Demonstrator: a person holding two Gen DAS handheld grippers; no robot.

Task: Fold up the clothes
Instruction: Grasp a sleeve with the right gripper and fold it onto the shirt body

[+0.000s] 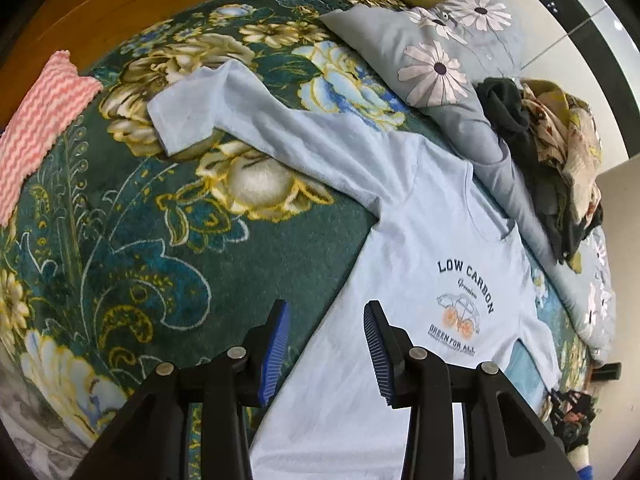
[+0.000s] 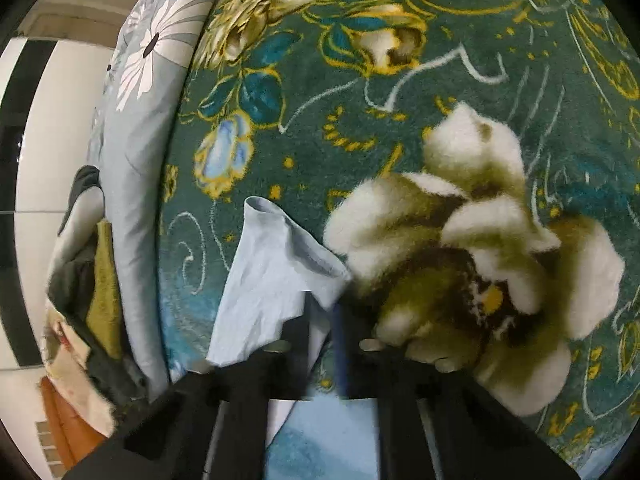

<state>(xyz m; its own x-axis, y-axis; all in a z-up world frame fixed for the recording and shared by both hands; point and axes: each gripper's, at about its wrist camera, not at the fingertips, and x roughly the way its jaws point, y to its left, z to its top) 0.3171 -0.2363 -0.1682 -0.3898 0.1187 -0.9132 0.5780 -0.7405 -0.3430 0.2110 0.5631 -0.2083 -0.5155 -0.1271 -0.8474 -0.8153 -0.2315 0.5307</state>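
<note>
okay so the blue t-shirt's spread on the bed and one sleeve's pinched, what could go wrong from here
1. The right gripper pinches only a bit of the sleeve; the thin fabric may slip out when pulled.
2. The left gripper is open above the t-shirt edge; closing there might also catch the plush blanket.

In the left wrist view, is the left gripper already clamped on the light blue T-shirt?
No. The left gripper hovers with its jaws apart above the light blue cotton T-shirt, with no cloth between them.
</note>
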